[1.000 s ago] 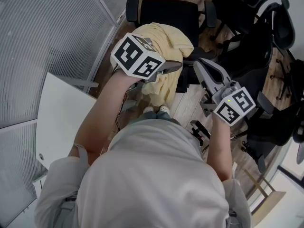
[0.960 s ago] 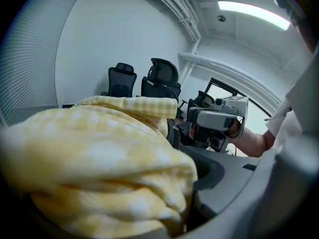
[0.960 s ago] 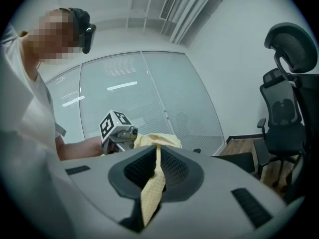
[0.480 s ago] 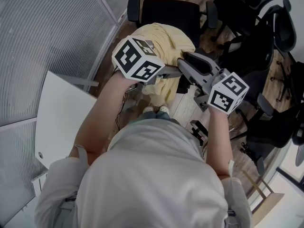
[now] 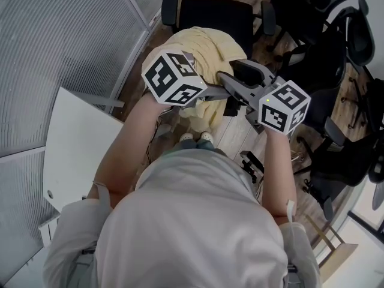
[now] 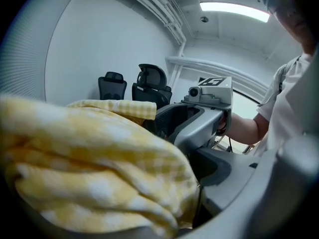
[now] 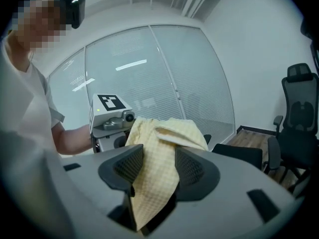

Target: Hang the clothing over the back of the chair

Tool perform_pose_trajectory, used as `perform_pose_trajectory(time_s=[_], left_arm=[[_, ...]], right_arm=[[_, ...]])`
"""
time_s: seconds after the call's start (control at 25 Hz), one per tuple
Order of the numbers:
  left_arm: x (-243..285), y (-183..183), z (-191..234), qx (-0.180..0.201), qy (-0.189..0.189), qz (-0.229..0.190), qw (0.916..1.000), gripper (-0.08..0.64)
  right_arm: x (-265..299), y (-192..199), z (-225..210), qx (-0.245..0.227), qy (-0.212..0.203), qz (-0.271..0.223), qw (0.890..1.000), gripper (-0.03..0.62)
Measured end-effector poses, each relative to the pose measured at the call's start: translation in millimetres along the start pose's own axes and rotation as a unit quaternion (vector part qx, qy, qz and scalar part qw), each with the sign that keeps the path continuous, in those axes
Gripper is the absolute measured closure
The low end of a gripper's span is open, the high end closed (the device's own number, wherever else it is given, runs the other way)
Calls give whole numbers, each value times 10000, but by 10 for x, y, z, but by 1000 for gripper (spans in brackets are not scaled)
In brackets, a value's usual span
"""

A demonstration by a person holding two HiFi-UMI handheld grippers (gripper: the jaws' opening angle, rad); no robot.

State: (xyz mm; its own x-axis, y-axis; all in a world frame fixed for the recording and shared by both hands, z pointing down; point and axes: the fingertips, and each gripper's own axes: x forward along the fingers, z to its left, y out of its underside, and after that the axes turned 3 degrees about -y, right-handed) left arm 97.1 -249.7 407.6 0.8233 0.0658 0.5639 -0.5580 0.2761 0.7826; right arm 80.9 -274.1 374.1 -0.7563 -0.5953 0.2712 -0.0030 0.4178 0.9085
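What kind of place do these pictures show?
Most likely an office or a meeting room. Several black office chairs stand together on a wooden floor, a ribbed glass partition wall closes one side, and a white table stands next to it.

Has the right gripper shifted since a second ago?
Yes. The right gripper has moved in toward the yellow garment on the black chair; its jaws have just been opening, cloth between them.

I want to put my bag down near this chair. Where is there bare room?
The white table at the left, beside the glass wall, is bare. The black chair seat beyond the yellow garment is free too. The right side is crowded with black office chairs.
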Motion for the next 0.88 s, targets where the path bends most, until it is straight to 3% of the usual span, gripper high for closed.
perform_pose_trajectory(time_s=[0.2,0.44,0.88], left_arm=[[20,24,-9,140,-59,56,9999,193],[11,20,-1,88,-117,30,9999,193],[-130,-133,31,347,-206,58,9992,193]], right_arm=[[70,48,-2,-91,81,415,9991,410],[103,48,-13,-423,179,669,9967,492],[28,-186,-85,-750,521,312,9953,538]])
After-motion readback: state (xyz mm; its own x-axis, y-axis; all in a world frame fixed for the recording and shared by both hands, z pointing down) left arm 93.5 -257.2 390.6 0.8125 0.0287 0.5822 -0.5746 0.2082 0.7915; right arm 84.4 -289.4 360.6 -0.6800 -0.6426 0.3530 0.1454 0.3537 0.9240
